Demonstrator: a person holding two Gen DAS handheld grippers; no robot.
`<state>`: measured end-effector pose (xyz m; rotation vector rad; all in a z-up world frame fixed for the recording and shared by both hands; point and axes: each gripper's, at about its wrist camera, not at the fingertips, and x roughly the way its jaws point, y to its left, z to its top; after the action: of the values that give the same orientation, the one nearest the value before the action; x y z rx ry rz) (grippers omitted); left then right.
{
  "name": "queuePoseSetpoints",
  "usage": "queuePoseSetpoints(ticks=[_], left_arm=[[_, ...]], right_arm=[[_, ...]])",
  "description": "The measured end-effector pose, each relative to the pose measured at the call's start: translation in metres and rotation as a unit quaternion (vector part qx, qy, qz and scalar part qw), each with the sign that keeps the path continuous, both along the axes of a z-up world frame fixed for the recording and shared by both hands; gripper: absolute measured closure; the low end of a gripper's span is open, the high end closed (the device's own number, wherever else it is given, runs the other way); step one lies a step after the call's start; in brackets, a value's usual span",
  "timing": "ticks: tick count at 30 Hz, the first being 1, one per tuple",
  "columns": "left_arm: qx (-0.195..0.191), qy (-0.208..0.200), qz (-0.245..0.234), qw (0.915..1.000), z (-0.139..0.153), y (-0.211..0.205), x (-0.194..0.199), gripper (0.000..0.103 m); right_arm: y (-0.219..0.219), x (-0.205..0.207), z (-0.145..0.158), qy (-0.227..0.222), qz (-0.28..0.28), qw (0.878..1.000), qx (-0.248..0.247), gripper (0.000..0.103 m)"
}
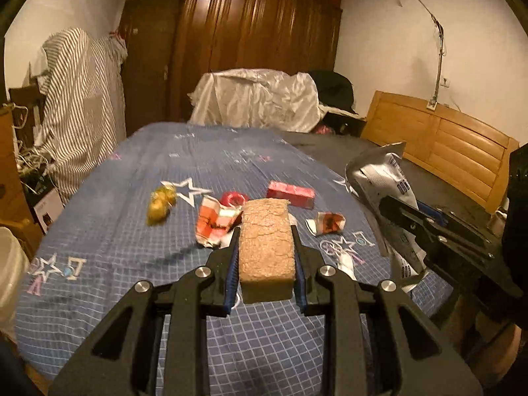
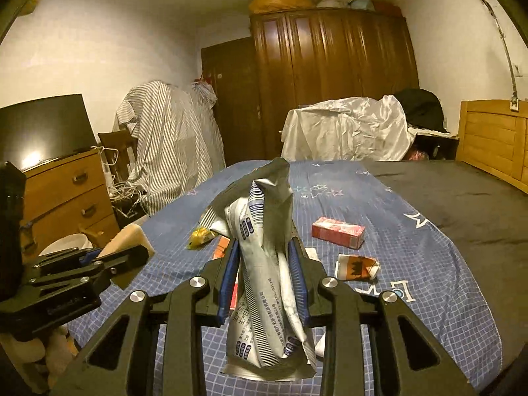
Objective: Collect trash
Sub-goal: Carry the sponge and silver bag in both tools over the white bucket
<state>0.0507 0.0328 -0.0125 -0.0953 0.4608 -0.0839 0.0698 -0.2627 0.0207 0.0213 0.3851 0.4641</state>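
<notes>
My left gripper (image 1: 265, 231) is shut on a tan, cracked sponge block (image 1: 266, 241) and holds it above the bed. My right gripper (image 2: 264, 247) is shut on a crumpled silver foil bag (image 2: 269, 264); that bag also shows at the right of the left wrist view (image 1: 382, 175). On the blue checked bedsheet (image 1: 132, 198) lie a yellow wrapper (image 1: 160, 203), a crumpled red-and-white wrapper (image 1: 216, 221), a red ring-shaped piece (image 1: 232, 198), a red carton (image 1: 290, 194) and a small red-brown wrapper (image 1: 328, 222). The left gripper with the sponge shows at the left of the right wrist view (image 2: 125, 247).
A white bin (image 2: 67, 242) stands left of the bed beside a wooden drawer chest (image 2: 66, 198). A wooden headboard (image 1: 439, 145) runs along the right. Cloth-covered furniture (image 1: 257, 99) and a dark wardrobe (image 1: 257, 33) stand beyond the bed's far end.
</notes>
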Motion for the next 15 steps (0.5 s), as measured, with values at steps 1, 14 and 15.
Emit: queuePoseSetpoints(ticks=[1,14,15], left_arm=[[0.003,-0.002,0.004,1.0,0.002,-0.001,0.0,0.078],[0.006,-0.02,0.028,0.9994,0.023,0.01,-0.008,0.078],[0.005,-0.02,0.029,0.9994,0.024,0.011,-0.008,0.078]], right_arm=[[0.001,-0.002,0.004,-0.004,-0.004,1.0,0.0,0.071],[0.024,-0.014,0.03,-0.031,-0.01,0.999,-0.013,0.071],[0.024,-0.013,0.03,-0.031,-0.01,0.999,-0.015,0.071]])
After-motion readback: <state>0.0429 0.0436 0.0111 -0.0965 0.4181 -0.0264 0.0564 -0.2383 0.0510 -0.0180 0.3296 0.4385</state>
